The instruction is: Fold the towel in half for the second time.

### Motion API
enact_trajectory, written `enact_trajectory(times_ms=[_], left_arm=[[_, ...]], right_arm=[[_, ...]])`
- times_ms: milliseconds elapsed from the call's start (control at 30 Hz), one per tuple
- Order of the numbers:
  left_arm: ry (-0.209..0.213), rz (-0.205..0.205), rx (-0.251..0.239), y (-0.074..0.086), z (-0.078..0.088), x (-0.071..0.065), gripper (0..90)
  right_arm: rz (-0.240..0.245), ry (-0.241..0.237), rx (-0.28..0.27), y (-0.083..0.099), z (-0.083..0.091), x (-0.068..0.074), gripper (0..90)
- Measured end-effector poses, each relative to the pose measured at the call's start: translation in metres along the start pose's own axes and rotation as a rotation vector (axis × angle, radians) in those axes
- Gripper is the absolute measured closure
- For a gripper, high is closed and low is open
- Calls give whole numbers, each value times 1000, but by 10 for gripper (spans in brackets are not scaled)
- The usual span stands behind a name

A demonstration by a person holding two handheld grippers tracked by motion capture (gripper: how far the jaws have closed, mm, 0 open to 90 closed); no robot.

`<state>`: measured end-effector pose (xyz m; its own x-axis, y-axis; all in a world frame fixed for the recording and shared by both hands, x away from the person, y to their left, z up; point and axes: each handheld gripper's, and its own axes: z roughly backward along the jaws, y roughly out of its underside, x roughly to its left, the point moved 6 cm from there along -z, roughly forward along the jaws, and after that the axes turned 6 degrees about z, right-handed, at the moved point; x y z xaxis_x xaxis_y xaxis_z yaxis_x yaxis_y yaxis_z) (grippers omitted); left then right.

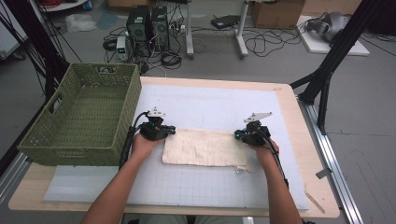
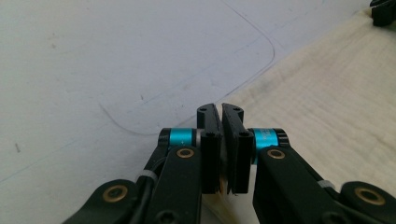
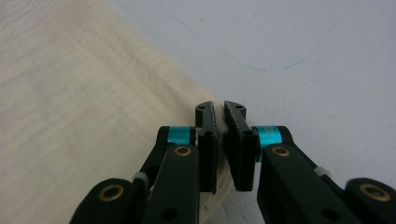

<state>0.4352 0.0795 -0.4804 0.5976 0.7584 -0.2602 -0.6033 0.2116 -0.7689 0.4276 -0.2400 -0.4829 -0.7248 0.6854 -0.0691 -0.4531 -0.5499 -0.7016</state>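
A cream cloth (image 1: 205,148) lies flat as a folded rectangle on the white grid mat (image 1: 210,102). My left gripper (image 1: 170,130) sits at the cloth's far left corner and my right gripper (image 1: 239,135) at its far right corner. In the left gripper view the jaws of the left gripper (image 2: 220,109) stand together on the edge of the cloth (image 2: 327,102), with fabric pinched low between them. In the right gripper view the right gripper (image 3: 219,106) is likewise shut on the border of the cloth (image 3: 70,93), beside bare mat (image 3: 303,46).
A green woven basket (image 1: 70,149) stands on the table's left side, close to my left hand. A small tag (image 1: 240,169) sticks out at the cloth's near right corner. The wooden table edge (image 1: 308,154) runs along the right, with black frame legs beyond.
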Motion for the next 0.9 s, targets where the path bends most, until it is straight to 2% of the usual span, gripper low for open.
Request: enact_trajectory(times_ms=[100,233,333,433,600,667,767,900], left_arm=[[-1,6,-46,-6,4,-1,858],[1,7,-127,-15,11,-5,858],[18,-4,-148,-17,16,-8,857],[28,-14,-164,-15,21,-13,857],[43,-44,-158,-13,29,-23,854],[50,-35,-153,-10,32,-25,854],[56,-22,-167,-5,37,-27,853],[68,-24,-171,3,43,-32,851]], right_arm=[[22,60,-3,-2,2,-2,844],[38,147,-70,-11,8,-5,845],[32,143,-90,-11,11,-4,843],[63,148,-114,-11,17,0,843],[48,119,-148,-5,27,6,838],[46,106,-160,-5,32,9,838],[66,103,-195,-7,41,15,837],[85,96,-202,-3,47,23,837]])
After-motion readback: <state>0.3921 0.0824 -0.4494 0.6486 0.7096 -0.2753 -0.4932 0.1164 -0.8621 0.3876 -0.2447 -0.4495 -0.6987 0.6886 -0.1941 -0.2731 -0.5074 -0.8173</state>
